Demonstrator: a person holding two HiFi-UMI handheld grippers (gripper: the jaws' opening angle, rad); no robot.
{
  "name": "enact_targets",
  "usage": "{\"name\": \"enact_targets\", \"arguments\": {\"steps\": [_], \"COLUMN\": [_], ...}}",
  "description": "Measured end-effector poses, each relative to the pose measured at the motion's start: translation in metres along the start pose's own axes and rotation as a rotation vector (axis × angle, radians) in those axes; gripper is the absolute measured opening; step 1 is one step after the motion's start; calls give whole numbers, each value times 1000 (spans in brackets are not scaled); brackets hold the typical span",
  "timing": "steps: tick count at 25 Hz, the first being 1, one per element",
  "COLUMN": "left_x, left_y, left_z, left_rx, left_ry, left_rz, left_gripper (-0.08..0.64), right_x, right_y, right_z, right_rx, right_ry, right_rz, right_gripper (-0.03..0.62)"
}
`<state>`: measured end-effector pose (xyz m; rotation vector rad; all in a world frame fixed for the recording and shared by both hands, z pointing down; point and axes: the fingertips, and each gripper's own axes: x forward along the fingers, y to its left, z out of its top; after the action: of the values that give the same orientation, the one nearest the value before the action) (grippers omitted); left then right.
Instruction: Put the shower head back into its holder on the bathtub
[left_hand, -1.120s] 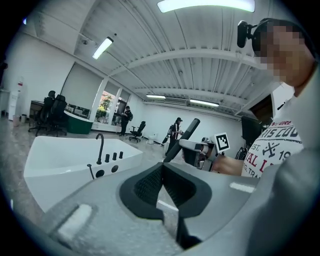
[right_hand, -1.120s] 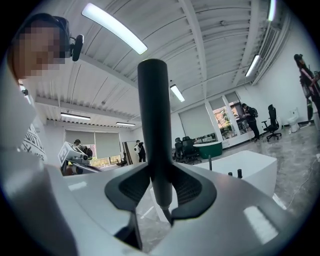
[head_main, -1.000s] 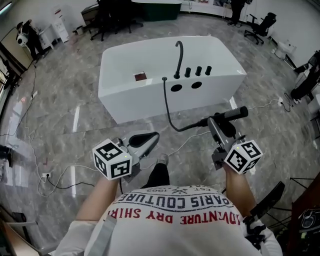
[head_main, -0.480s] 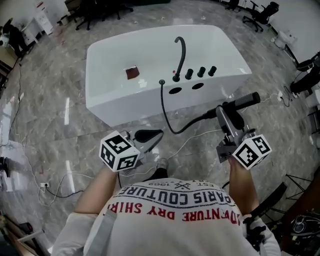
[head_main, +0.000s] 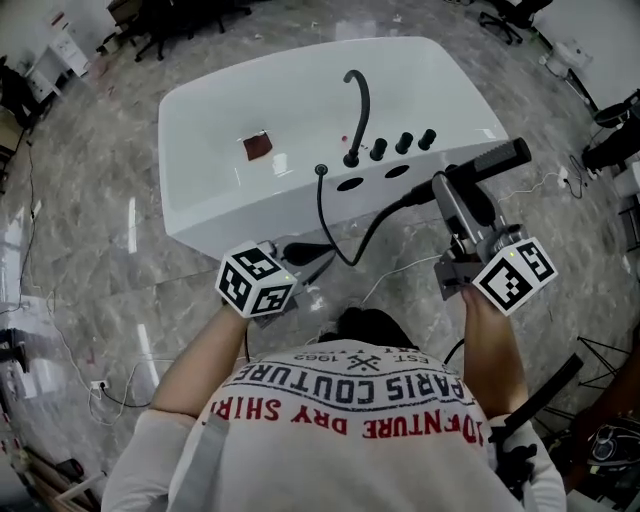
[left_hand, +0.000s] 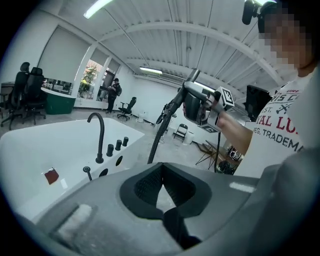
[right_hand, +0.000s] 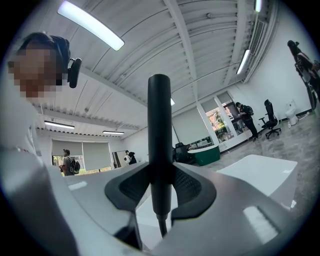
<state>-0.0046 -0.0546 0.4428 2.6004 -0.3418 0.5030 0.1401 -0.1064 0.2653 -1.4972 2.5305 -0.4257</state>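
Note:
My right gripper is shut on the black shower head, which hangs in the air just right of the bathtub's near rim. Seen in the right gripper view, its handle stands upright, pinched between the pads. A black hose sags from it to a fitting on the white bathtub. Two dark holes lie in the rim before the curved faucet and three knobs. My left gripper is shut and empty, low against the tub's near wall.
A small red-brown square lies inside the tub. White and black cables trail over the marble floor on the left. Office chairs stand at the far side of the room. The person's legs are directly below the grippers.
Both grippers have moved forward toward the bathtub. The shower head has come from open floor up to the tub's right near corner, and the left gripper has sunk against the tub wall.

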Motion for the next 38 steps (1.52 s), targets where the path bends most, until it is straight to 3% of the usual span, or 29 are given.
{"name": "enact_targets", "arguments": {"steps": [5, 9, 12, 17, 19, 25, 30, 34, 37, 38], "left_x": [24, 55, 87, 133, 147, 188, 225, 235, 241, 243], "left_y": [20, 61, 78, 97, 101, 111, 112, 124, 128, 130], "left_z": [-7, -31, -40, -57, -63, -69, -81, -90, -95, -94], "left_rx": [5, -15, -48, 57, 80, 86, 121, 55, 48, 47], "left_ry": [26, 119, 151, 218, 242, 234, 297, 299, 295, 290], "left_rz": [-30, 52, 36, 2, -11, 5, 7, 68, 77, 84], "left_gripper": [3, 3, 5, 6, 135, 204, 204, 199, 195, 164], "right_x": [21, 41, 57, 75, 80, 89, 94, 91, 91, 92], "right_y": [-6, -19, -32, -41, -41, -47, -47, -47, -48, -48], "right_z": [16, 24, 35, 49, 54, 63, 69, 77, 79, 79], "right_rx": [6, 33, 54, 44, 40, 11, -12, -24, 4, 14], "right_ry": [-32, -29, -23, -13, -10, 3, 14, 9, 2, 0], "right_rz": [40, 92, 117, 133, 144, 132, 142, 144, 148, 147], "right_gripper": [137, 137, 137, 137, 137, 137, 137, 137, 137, 137]}}
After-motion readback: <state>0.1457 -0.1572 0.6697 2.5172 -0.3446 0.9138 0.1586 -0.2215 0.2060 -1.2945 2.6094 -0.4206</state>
